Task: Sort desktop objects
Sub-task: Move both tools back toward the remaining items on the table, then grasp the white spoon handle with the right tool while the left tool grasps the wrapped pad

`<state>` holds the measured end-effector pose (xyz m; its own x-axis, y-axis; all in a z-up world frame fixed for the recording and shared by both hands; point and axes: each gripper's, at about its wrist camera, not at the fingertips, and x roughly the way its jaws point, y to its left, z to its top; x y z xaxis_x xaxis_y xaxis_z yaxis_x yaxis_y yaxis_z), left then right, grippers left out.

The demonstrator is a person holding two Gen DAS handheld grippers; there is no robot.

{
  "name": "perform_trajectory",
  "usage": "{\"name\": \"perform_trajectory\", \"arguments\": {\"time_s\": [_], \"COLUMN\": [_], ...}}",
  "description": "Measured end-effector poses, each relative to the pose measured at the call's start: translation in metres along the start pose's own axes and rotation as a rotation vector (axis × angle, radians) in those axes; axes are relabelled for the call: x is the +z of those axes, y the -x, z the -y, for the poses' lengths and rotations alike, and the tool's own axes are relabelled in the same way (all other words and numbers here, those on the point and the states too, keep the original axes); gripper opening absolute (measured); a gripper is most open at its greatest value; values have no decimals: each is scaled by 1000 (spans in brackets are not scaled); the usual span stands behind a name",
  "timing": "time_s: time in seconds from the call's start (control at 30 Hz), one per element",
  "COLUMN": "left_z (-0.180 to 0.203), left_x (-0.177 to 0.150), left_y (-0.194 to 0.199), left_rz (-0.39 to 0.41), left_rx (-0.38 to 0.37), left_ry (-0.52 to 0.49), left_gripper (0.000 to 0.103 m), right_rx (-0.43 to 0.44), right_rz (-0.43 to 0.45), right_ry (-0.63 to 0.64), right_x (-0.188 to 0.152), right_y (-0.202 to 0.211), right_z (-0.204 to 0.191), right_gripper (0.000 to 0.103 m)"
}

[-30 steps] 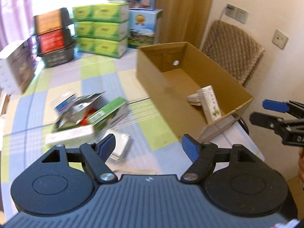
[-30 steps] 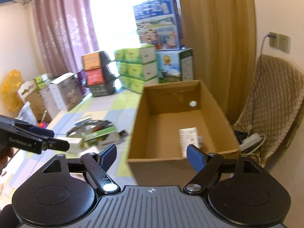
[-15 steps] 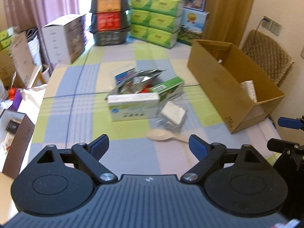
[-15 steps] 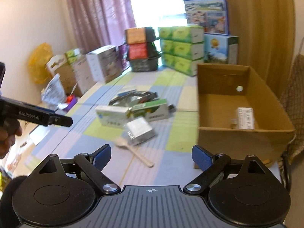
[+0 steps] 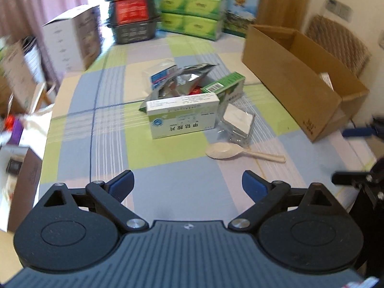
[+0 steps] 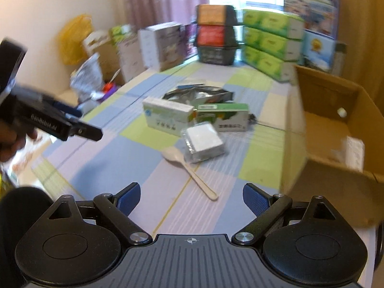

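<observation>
A pile lies mid-table: a white-and-green medicine box point(image 5: 182, 115) point(image 6: 166, 115), a green box point(image 5: 225, 86) point(image 6: 222, 117), a silver foil pouch point(image 5: 182, 81) point(image 6: 199, 94), a clear packet with a white pad point(image 5: 237, 124) point(image 6: 202, 142) and a beige plastic spoon point(image 5: 240, 153) point(image 6: 189, 170). A brown cardboard box point(image 5: 295, 76) point(image 6: 331, 139) stands to the right with a white carton point(image 6: 355, 151) inside. My left gripper point(image 5: 187, 187) is open and empty, near the table's front edge. My right gripper point(image 6: 192, 198) is open and empty too, short of the spoon.
Stacked green tissue boxes point(image 5: 194, 7), a black basket with red and orange packs point(image 5: 132, 21) and a white carton point(image 5: 74, 36) line the far edge. Clutter and bags sit beyond the table's left side point(image 6: 91, 72). A woven chair back point(image 5: 336, 40) stands behind the cardboard box.
Both grippers have swung left, away from the cardboard box, and now face the pile. The pile and spoon have come closer in both views. Jaws stayed open.
</observation>
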<state>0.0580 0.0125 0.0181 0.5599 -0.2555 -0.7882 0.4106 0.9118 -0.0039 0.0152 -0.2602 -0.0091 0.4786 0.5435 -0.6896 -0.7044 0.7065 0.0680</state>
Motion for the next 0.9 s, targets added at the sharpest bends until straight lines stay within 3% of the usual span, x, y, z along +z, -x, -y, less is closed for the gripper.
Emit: {"name": "perform_trajectory", "arguments": {"time_s": [0.07,0.17,0.4,0.63,0.9], "left_z": [-1,0,3,8,8], "left_x": [2,5,11,14,15], "left_y": [-7,-20,-54,-85,-106], "left_rz": [-10,-46,-118,-139,-149], "left_rx": [-13,-37,-98,-143,-172], "left_ry": [-71,-183,-387,-455,-461], "left_gripper": [94,93,89,83,82], "right_rx": [38,92,128,138,162], "right_rz": [-22,-75,-186,-255,-290], "right_ry": [63,158,328,361,376], "right_x": [5,12,22,30,33], "right_y": [-15,-42,-102,-149,-177], "right_z": [-1,-3,-5,2,1], "right_gripper": [89,76,52,39,28]}}
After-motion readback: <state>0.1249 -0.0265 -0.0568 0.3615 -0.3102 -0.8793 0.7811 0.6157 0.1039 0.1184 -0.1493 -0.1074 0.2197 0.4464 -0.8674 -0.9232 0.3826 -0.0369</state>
